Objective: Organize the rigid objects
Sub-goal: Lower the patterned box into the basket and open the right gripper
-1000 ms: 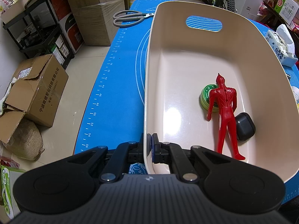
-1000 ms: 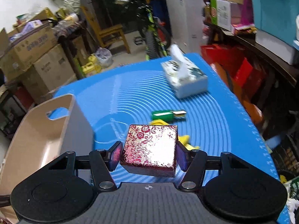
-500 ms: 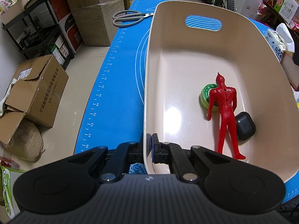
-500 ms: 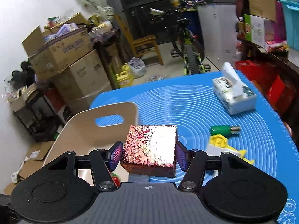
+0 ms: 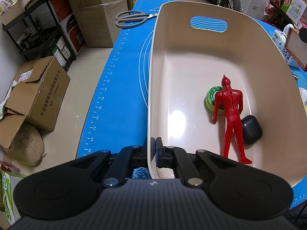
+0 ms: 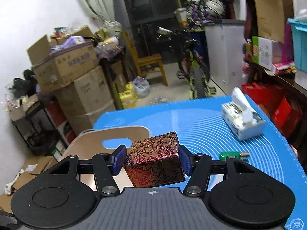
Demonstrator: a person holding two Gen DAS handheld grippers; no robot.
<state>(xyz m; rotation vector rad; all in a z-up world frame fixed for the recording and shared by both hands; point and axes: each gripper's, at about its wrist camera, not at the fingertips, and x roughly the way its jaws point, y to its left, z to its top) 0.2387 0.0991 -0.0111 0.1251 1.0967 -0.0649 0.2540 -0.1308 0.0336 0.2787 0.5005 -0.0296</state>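
My left gripper (image 5: pixel 154 152) is shut on the near rim of the beige plastic bin (image 5: pixel 151 88). Inside the bin lie a red toy figure (image 5: pixel 231 113), a green round tin (image 5: pixel 212 100) and a small black case (image 5: pixel 251 132). My right gripper (image 6: pixel 151 158) holds a dark red floral box (image 6: pixel 155 163), now tilted, with a gap at the left pad; it hangs above the bin's right side (image 6: pixel 113 136). The box's edge shows in the left wrist view (image 5: pixel 295 47).
Grey scissors (image 5: pixel 131 18) lie on the blue mat (image 5: pixel 115 80) left of the bin. A tissue box (image 6: pixel 242 119) and a green-capped object (image 6: pixel 233 155) lie on the mat to the right. Cardboard boxes (image 5: pixel 36 94) and a bicycle (image 6: pixel 193 74) stand around the table.
My right gripper has swung left and up over the bin with the floral box, which has tilted between the fingers. The left gripper has stayed on the bin rim.
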